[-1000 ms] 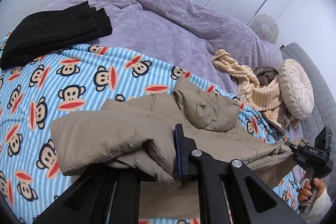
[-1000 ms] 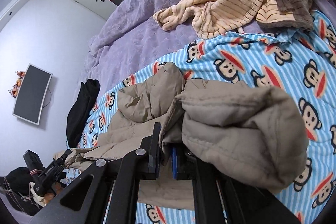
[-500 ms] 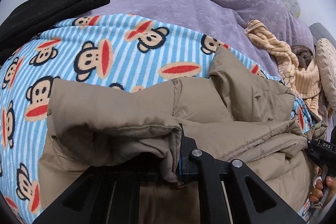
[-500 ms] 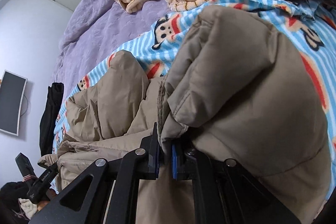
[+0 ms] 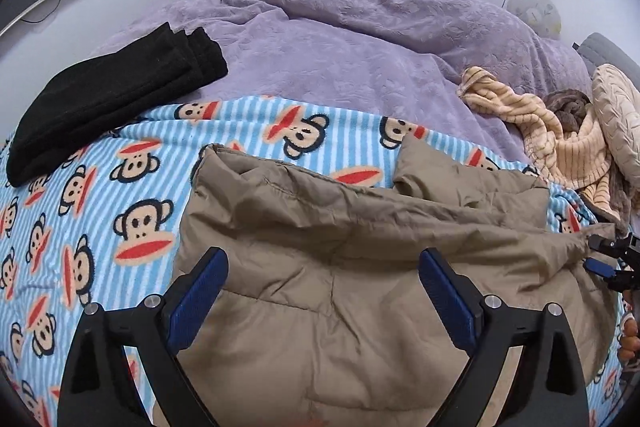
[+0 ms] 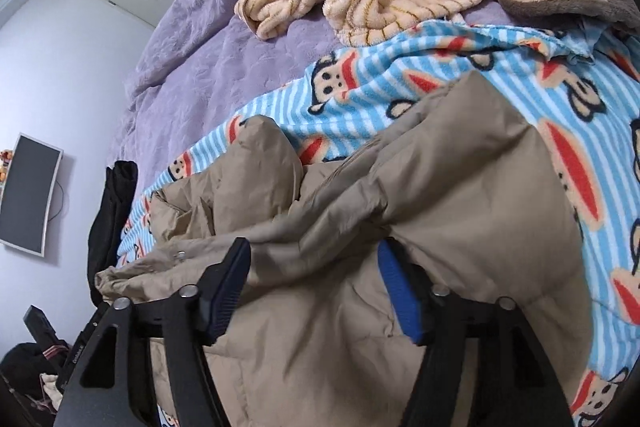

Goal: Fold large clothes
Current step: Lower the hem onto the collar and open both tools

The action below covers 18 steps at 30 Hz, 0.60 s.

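On the bed, spread across the blue striped monkey-print blanket (image 5: 100, 211), lies your tan padded jacket (image 5: 320, 267), doubled over on itself with a thick rolled fold running left to right through its middle. Your left tool (image 5: 322, 285) hovers right over it with its fingers spread wide, blue pads (image 5: 200, 295) facing in and nothing between them but the jacket's quilted top lying below. Your right tool (image 6: 312, 287) is the same story: fingers well apart, empty, poised above the jacket's bulky right end, and from the left wrist view you catch its black tip (image 5: 612, 259) just beside the jacket's drawstring edge. One puffy sleeve or flap (image 6: 260, 167) bunches up toward the far side of the garment, resting on the blanket. Beyond the blanket stretches a purple quilt (image 5: 360, 47), and a folded black garment (image 5: 108, 99) sits at its left, partly overlapping the blanket's edge, well apart from the jacket. Off to the right a cream striped fleece (image 5: 560, 139) lies crumpled near a round ribbed cushion (image 5: 616, 115). On the wall at left hangs a dark screen (image 6: 28, 195).
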Each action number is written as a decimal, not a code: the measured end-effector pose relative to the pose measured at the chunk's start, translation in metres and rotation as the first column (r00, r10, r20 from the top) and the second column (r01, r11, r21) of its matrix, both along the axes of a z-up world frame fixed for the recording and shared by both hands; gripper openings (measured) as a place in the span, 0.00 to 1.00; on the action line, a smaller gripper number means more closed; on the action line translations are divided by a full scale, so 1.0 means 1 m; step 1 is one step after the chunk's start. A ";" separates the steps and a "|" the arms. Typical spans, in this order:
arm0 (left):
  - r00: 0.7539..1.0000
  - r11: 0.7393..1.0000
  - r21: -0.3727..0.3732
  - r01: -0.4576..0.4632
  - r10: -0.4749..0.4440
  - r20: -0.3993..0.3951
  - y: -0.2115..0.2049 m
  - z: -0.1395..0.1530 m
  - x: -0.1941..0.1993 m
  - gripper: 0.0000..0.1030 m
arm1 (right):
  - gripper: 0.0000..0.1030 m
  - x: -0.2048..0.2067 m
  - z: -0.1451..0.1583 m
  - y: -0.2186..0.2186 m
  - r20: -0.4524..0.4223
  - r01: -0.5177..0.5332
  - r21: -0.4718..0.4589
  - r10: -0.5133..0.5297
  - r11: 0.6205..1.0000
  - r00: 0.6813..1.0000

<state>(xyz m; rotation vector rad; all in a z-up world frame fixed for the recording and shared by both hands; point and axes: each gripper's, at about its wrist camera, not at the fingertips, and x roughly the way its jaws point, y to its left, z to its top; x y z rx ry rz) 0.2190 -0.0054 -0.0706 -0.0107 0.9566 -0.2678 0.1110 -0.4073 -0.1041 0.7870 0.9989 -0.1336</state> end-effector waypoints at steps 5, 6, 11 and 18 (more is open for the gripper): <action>0.996 0.996 -0.022 0.091 -0.092 -0.018 -0.017 -0.002 -0.002 0.70 | 0.22 -0.008 0.012 0.025 -0.002 -0.122 -0.094 0.122 0.988 0.992; 0.994 0.994 -0.014 0.106 -0.107 -0.034 -0.025 -0.007 0.000 0.69 | 0.22 -0.005 0.008 0.033 -0.021 -0.165 -0.119 0.163 0.979 0.986; 0.991 0.992 0.038 0.122 -0.120 -0.062 -0.061 -0.045 0.011 0.69 | 0.22 0.012 -0.027 0.045 -0.082 -0.207 -0.158 0.197 0.965 0.977; 0.996 0.995 0.065 0.071 -0.066 -0.066 -0.075 -0.074 0.041 0.69 | 0.17 0.047 -0.053 0.036 -0.088 -0.178 -0.200 0.163 0.963 0.983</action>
